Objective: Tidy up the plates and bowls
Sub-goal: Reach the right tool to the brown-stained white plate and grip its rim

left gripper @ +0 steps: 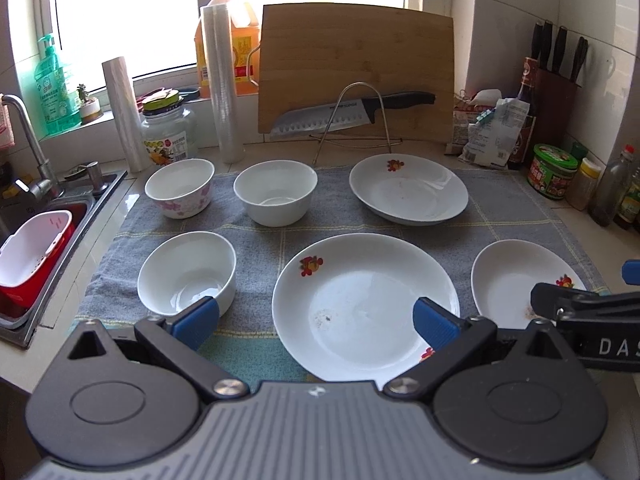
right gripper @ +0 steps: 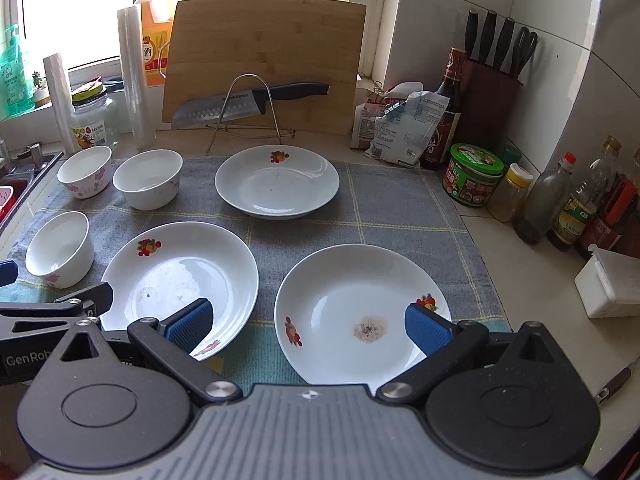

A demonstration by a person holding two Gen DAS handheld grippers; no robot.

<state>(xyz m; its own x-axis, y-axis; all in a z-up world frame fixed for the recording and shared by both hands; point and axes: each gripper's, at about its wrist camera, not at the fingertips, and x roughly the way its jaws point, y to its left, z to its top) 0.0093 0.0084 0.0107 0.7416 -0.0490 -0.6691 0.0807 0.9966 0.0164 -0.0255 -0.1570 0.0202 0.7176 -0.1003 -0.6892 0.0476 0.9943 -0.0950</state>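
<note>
Three round white plates with red flowers, the nearest (right gripper: 360, 312), lie flat on the grey cloth (right gripper: 400, 208). Three small white bowls (left gripper: 186, 274) sit left. Both claws, left (left gripper: 316, 322) and right (right gripper: 306, 322), are wide open, holding nothing. Pinching a thin, slippery rim badly could drop a plate.

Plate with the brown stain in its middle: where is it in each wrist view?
Left wrist: stained plate at the lower right edge, partly hidden behind the right claw's arm; only a trace of stain shows.
Right wrist: lower centre-right, between the open right claw's fingers, stain plain.
Shared landmark: the knife on the wire stand, against the cutting board.
</note>
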